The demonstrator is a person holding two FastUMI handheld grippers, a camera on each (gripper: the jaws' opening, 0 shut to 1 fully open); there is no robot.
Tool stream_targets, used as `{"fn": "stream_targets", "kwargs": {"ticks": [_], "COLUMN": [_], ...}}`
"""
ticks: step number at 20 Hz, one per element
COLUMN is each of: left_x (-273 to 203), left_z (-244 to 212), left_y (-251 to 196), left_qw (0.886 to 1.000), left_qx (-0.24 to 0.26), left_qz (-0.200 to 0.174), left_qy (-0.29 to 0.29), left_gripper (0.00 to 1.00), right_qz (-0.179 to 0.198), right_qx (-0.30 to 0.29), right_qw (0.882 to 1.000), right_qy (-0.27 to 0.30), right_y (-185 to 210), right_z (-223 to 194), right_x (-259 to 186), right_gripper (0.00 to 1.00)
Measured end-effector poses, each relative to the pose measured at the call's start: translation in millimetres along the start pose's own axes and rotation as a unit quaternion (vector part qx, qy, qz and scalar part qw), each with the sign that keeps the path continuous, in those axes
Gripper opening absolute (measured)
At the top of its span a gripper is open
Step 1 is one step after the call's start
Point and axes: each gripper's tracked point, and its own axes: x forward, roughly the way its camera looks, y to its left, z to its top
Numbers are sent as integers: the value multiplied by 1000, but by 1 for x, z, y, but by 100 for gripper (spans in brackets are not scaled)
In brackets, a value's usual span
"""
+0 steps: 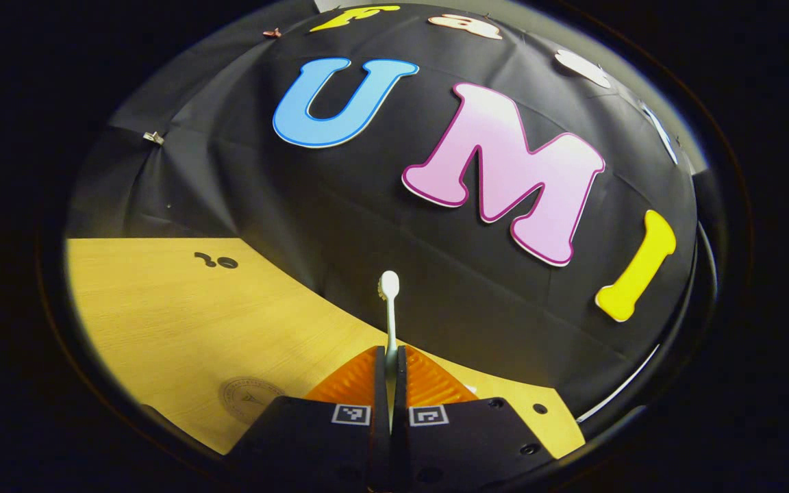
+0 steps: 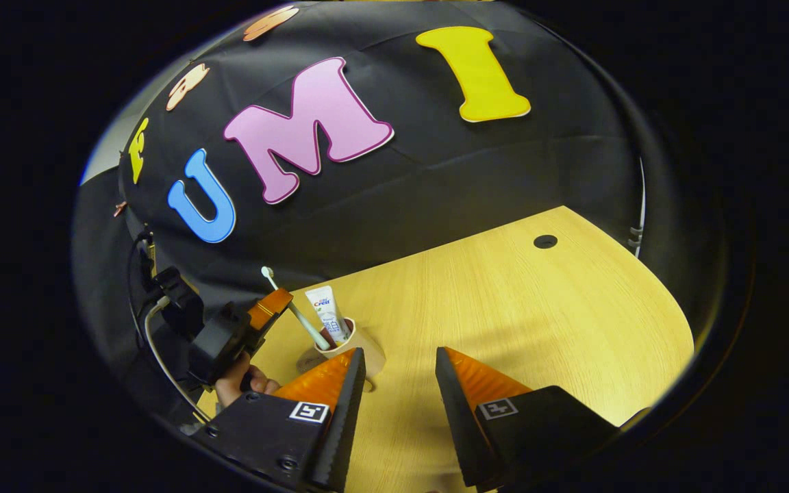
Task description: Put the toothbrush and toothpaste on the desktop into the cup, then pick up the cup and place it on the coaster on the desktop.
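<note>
My left gripper (image 1: pixel 390 355) is shut on a white toothbrush (image 1: pixel 390 308), whose head points up and away from the fingers. In the right gripper view that same left gripper (image 2: pixel 272 305) holds the toothbrush (image 2: pixel 298 318) slanted, its lower end at the mouth of a tan cup (image 2: pixel 361 352). A white toothpaste tube (image 2: pixel 329 315) stands in the cup. A round tan disc, apparently the coaster (image 1: pixel 251 399), lies on the desktop just left of the left gripper; a similar flat patch (image 2: pixel 307 359) lies beside the cup. My right gripper (image 2: pixel 400 373) hangs open over the desk, just right of the cup.
The wooden desktop (image 2: pixel 518 322) stretches right of the cup, with a dark cable hole (image 2: pixel 545 241) near its far edge. Other dark holes (image 1: pixel 216 260) mark the desk in the left gripper view. A hand (image 2: pixel 237 385) and cables (image 2: pixel 155 329) sit behind the left gripper.
</note>
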Motion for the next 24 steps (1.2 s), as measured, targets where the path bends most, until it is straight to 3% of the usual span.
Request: {"fn": "stream_targets", "kwargs": {"ticks": [7,12,13,14,16,22,24], "left_x": [-10,-19,-21,-22,-25,-48,-68], "left_z": [-37,-55,-58,-60,-65,-56,-46], "left_y": [-9,-2,-1,1,5,19,25], "left_qw": [997,994,994,994,994,993,992], "left_qx": [76,111,106,103,100,107,113], "left_qz": [-1,-9,-12,-14,-20,-27,-36], "left_qy": [4,9,14,18,27,31,33], "left_gripper": [7,16,7,21,30,33,38], "right_qz": [-2,-3,-3,-3,-2,4,9], "right_qx": [5,4,2,2,0,0,10], "right_qw": [1000,1000,1000,1000,1000,1000,999], "right_qy": [12,12,13,14,14,21,36], "right_y": [-5,-7,-6,-6,-5,7,14], "right_z": [-9,-13,-14,-14,-16,-20,-24], "right_x": [0,-2,-1,-1,-1,0,1], "right_gripper": [64,64,64,64,64,64,64]}}
